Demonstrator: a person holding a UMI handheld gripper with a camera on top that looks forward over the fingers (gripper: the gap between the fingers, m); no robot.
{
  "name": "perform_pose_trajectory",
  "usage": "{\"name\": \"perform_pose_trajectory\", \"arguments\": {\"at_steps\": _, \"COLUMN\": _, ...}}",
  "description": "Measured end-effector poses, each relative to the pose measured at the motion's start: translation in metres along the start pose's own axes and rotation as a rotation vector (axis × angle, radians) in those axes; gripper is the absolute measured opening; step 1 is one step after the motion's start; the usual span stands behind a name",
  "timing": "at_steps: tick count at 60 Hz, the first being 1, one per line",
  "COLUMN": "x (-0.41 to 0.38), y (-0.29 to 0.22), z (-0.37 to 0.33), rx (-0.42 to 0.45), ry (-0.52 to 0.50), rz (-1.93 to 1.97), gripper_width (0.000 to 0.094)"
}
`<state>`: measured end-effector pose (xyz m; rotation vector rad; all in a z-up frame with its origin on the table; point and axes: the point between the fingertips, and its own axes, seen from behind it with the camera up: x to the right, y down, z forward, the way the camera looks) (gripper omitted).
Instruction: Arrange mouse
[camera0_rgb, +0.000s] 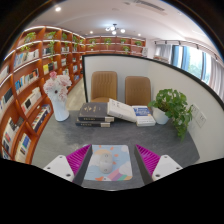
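Single view, mounted on the claw (108, 160), facing forward along its two fingers, which sit at the frame's lower centre. It looks slightly downward across the grey table (60, 138), from near its front edge. Bookshelves (30, 80) fill the frame's left, windows (195, 60) the upper right.

A: Colours, quick?
B: Surface (55, 140) is grey. Mouse mat (107, 162) pale blue w/ pinkish print. Pads (78, 158) on the hand-held gripper (111, 160) magenta, diagonal ribs.
A: Further back?
B: Books (97, 113) dark covers, white page edges. Plant (172, 104) green, pot (160, 116) white. Vase (61, 108) white, pale pink flowers. Chairs (104, 85) tan. Bookshelves (30, 90) reddish-brown wood.
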<state>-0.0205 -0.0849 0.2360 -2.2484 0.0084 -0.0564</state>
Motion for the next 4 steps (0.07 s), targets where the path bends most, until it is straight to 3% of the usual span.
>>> {"name": "perform_pose_trajectory", "arguments": {"at_steps": 4, "x": 0.0011, "y": -0.0005, "z": -0.0015, "rx": -0.002, "ry": 0.001, "rz": -0.005, "gripper_width": 0.0850}}
